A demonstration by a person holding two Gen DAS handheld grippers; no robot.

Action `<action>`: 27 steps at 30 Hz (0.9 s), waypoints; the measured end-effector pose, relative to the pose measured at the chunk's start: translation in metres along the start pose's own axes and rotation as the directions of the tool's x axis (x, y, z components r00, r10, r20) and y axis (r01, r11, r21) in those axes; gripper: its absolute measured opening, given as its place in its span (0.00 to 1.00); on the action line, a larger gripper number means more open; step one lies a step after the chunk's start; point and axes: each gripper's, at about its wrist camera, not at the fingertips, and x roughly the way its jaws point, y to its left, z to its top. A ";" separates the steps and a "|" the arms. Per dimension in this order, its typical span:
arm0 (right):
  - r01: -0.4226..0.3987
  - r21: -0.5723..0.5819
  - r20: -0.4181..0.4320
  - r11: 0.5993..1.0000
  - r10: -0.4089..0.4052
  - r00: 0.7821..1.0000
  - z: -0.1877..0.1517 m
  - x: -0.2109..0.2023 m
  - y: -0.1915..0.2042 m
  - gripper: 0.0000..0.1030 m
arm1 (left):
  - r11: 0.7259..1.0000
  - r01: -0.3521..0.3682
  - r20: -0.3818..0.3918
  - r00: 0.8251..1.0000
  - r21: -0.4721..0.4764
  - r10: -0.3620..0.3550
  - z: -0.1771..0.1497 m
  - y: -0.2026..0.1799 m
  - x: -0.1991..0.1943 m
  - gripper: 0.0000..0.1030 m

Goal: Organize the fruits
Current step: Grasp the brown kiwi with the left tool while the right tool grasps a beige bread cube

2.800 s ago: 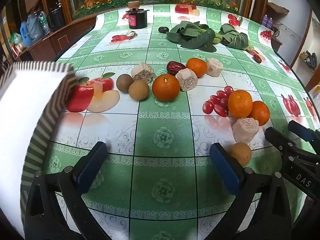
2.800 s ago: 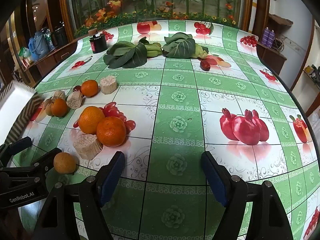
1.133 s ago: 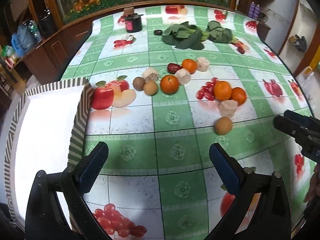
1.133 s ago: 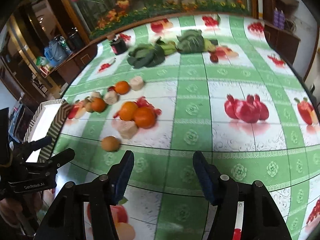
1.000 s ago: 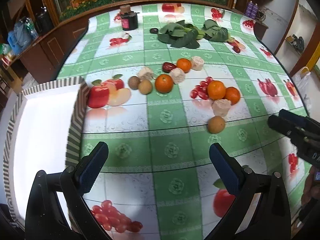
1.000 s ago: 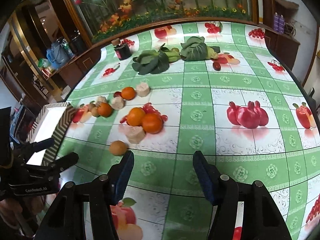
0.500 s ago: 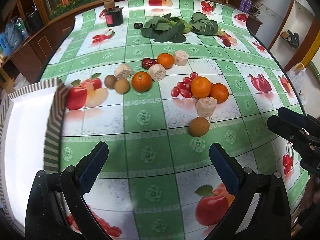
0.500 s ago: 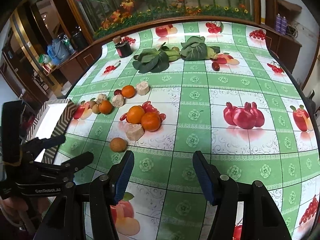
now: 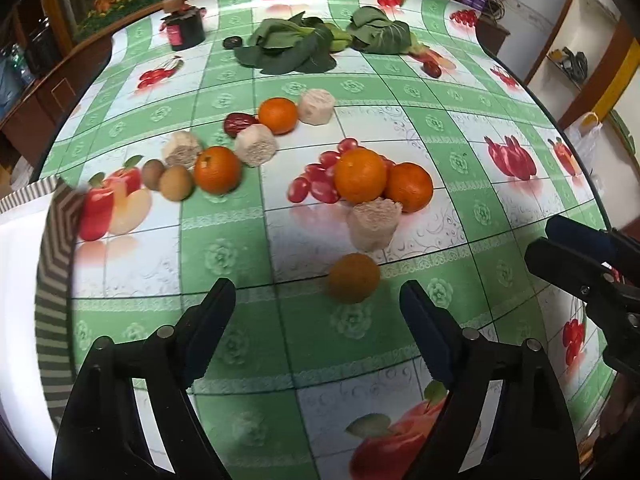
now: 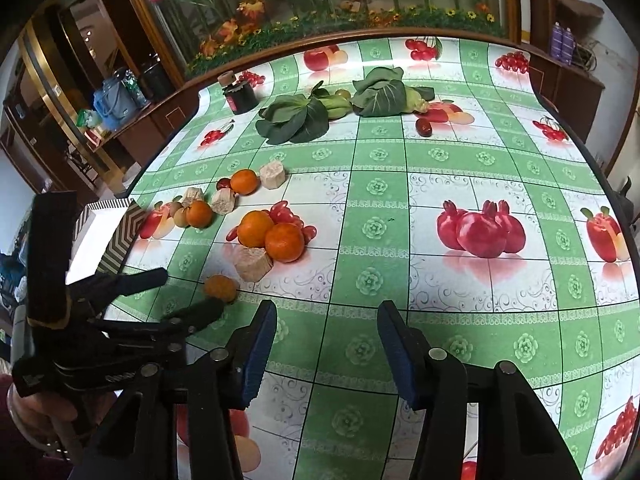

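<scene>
The striped-rimmed white box (image 9: pixel 24 280) at nine o'clock shows no fruit in its visible part; sorting is barely begun. My left gripper (image 9: pixel 316 312), jaws just narrowing yet gripping nothing, faces a small brown fruit (image 9: pixel 354 278) at one o'clock, just ahead. Oranges (image 9: pixel 360 176) lie beyond. My right gripper (image 10: pixel 326 344) has also been narrowing, empty. The green fruit-print tablecloth (image 10: pixel 376 192) meets a floral mural at twelve.
</scene>
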 end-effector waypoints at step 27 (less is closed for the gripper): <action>-0.084 -0.038 -0.116 0.996 0.080 0.990 0.023 0.077 0.047 0.42 | 0.997 -0.032 -0.016 0.999 -0.076 0.031 -0.007 0.045 -0.019 0.25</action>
